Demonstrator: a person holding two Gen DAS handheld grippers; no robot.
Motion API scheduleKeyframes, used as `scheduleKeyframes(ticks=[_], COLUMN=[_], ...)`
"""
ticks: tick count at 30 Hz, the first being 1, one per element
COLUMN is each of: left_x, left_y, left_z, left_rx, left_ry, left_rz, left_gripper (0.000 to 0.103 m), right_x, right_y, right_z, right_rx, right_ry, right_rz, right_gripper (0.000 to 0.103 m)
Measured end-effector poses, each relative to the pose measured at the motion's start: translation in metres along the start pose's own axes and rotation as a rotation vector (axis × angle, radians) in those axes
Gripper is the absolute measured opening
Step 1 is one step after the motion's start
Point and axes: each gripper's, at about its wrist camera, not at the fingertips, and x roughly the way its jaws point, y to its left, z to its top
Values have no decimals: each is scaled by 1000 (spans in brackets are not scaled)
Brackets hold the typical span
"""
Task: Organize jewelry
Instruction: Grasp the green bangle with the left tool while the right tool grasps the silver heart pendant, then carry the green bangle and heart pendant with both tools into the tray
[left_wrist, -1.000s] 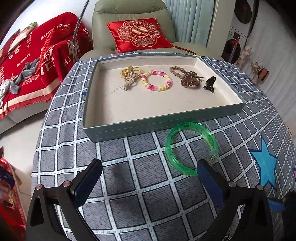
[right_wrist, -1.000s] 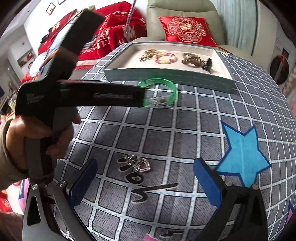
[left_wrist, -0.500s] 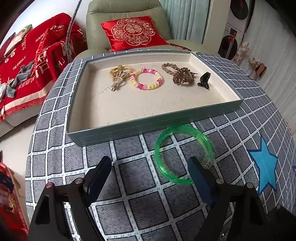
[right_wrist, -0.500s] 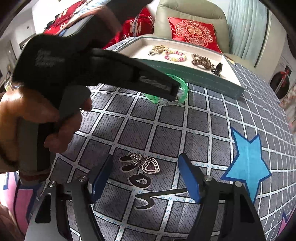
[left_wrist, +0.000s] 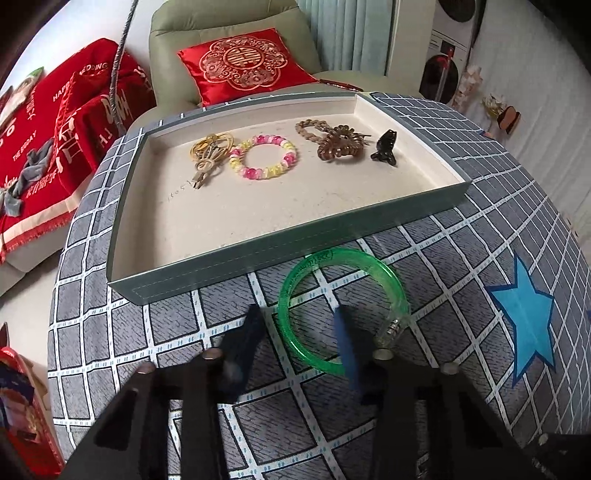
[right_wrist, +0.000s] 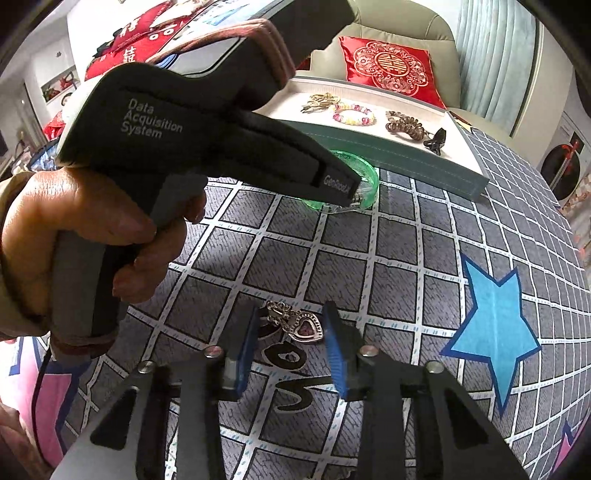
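Observation:
A green bangle (left_wrist: 341, 266) lies on the checked cloth in front of the grey-green tray (left_wrist: 295, 243). My left gripper (left_wrist: 299, 332) is down at it, jaws half closed, with the bangle's near-left rim between the fingers; contact is unclear. The tray holds a gold piece (left_wrist: 208, 155), a pink-yellow bead bracelet (left_wrist: 264, 157), a brown hair claw (left_wrist: 338, 138) and a black clip (left_wrist: 386, 147). In the right wrist view, my right gripper (right_wrist: 291, 336) is half closed around a silver heart pendant (right_wrist: 297, 323) on the cloth. The bangle (right_wrist: 364, 184) shows behind the left gripper's body.
The person's hand and the left gripper's body (right_wrist: 155, 140) fill the left of the right wrist view. A blue star (left_wrist: 524, 314) is printed on the cloth at the right. An armchair with a red cushion (left_wrist: 243, 70) stands behind the table.
Both grippers moved forward and down and narrowed their jaws. The left fingers now straddle the bangle's rim; the right fingers now flank the heart pendant.

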Motion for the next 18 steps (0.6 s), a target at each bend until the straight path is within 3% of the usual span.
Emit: scheduleKeyframes(ticks=[4,18], left_x=[-1,-17], left_y=[-2,-2], left_z=[0,-6], left_rx=[11,4], left_ry=[0,-30], left_rz=[-11,-43], left_gripper=[22,22], right_x=[-3,-15], right_y=[3,-22], right_z=[-1,-7], right_rx=[10,116], right_ry=[1,3], right_rz=[-4,44], right_gripper=[20,20])
